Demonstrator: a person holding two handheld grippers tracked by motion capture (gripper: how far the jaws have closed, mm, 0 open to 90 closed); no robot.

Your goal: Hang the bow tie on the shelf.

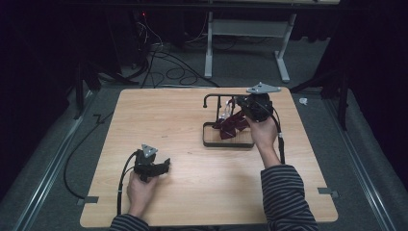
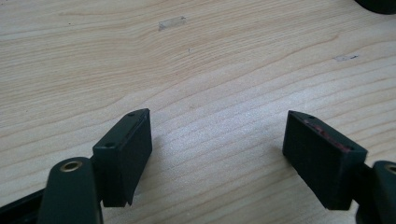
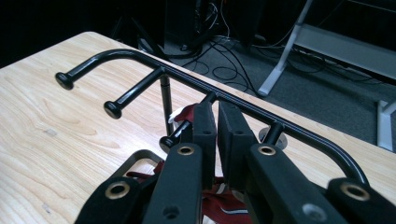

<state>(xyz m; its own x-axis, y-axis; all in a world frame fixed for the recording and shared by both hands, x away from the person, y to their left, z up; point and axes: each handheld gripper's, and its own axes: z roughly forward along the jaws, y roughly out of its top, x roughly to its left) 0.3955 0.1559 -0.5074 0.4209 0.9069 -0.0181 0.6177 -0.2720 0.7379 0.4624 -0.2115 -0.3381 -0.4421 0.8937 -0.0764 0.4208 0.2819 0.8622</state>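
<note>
A black wire rack [image 1: 216, 96] with several pegs stands on a framed base at the table's back right. A dark red striped cloth [image 1: 233, 126] with a white tag hangs on it and reaches down to the base. My right gripper [image 1: 239, 111] is at the rack's top bar, shut on the cloth. In the right gripper view its jaws [image 3: 217, 109] stand close together just under the bar [image 3: 140, 56], with red cloth [image 3: 223, 205] beneath them. My left gripper [image 1: 166, 165] rests low over the front left of the table, open [image 2: 217, 116], with bare wood between the jaws.
The light wooden table [image 1: 192, 192] has rounded corners. Cables [image 1: 168, 67] and a white desk frame [image 1: 245, 29] are on the grey floor behind it. A black cable [image 1: 72, 159] trails off the table's left side.
</note>
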